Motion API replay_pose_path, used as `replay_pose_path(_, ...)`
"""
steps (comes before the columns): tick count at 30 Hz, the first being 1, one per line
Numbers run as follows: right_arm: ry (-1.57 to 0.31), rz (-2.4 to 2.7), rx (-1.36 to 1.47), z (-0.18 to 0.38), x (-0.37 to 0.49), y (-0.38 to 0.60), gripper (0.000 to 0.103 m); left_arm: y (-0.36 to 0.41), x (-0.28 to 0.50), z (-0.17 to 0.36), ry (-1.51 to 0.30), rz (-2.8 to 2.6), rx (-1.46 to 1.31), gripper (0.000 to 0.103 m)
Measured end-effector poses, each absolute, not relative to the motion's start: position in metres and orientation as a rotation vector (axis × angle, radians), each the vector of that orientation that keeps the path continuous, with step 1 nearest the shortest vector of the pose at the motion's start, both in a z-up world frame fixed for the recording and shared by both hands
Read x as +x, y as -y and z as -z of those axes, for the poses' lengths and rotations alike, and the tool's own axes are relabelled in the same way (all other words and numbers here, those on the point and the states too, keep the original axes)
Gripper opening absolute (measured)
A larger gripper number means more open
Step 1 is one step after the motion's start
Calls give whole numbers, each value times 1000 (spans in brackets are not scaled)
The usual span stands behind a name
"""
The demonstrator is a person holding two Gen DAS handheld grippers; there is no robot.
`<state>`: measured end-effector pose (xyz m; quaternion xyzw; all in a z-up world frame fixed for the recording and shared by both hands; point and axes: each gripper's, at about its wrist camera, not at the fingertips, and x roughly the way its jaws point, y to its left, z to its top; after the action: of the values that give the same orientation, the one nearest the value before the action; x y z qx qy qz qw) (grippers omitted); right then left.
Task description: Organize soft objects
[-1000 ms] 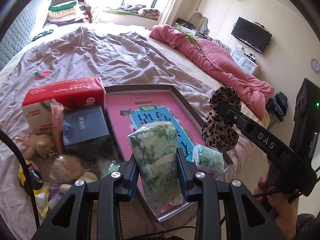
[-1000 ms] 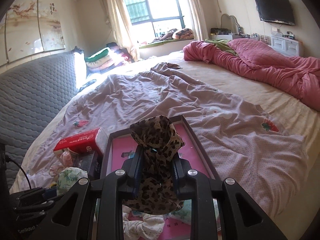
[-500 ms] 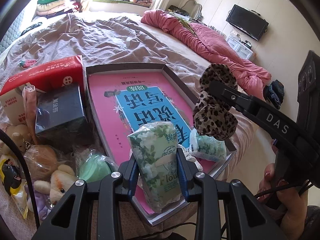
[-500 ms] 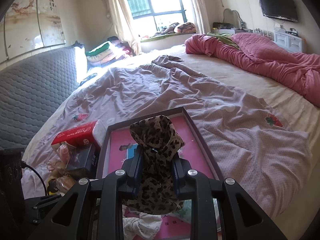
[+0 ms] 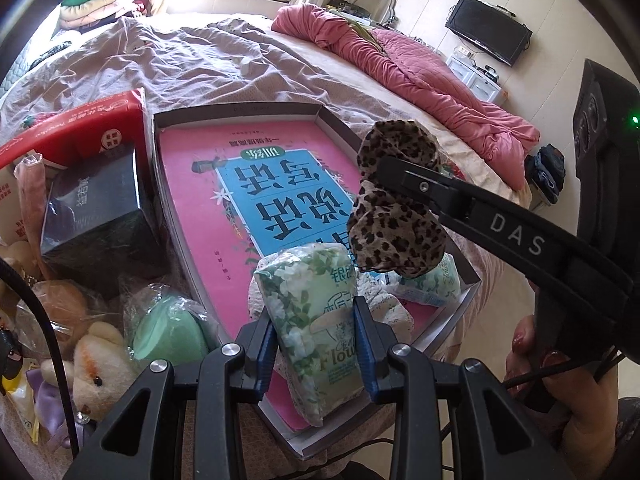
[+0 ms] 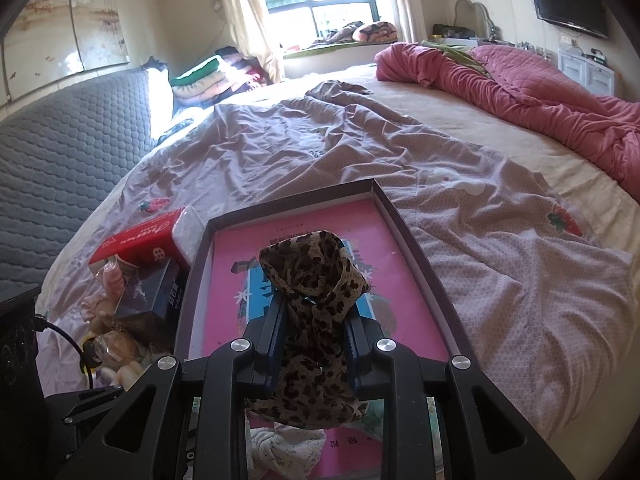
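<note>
My left gripper (image 5: 314, 320) is shut on a green floral tissue pack (image 5: 312, 304), which hangs upright over the near end of a shallow box tray (image 5: 240, 110) lined with a pink and blue printed sheet. My right gripper (image 6: 314, 320) is shut on a leopard-print cloth (image 6: 316, 280) and hovers over the same tray (image 6: 296, 196). In the left wrist view that leopard cloth (image 5: 396, 224) hangs just right of the tissue pack. A second green pack (image 5: 432, 284) and a white lacy cloth (image 5: 384, 308) lie in the tray's near corner.
Left of the tray sit a red tissue box (image 5: 76, 128), a dark box (image 5: 96, 208), a plush bear (image 5: 100, 352) and a green item in plastic (image 5: 168, 332). A pink quilt (image 5: 420, 68) lies across the far right of the bed. A hand (image 5: 560, 368) holds the right gripper.
Both grippers have sunk closer to the tray, each still holding its item. The leopard cloth now hangs nearer the tissue pack.
</note>
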<state>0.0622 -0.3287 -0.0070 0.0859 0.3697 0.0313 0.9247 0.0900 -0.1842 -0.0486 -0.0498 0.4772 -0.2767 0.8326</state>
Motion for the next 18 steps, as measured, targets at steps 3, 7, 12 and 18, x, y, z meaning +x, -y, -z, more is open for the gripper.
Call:
replay_pose_path(3,-774,-67,172,12,65,327,27,184,91,52,-1030,597,-108,36)
replay_pose_path(7,-792,-67,176,18,70,325,27,182,93,57,-1049,601,-115,36)
replay_pose_path(12,-810,-62,150,24,77,319,27,182,93,58,-1055,602,-118,36)
replay_pose_path(18,-831,-60,128,33,85,313,27,182,94,59,-1059,598,-120,36)
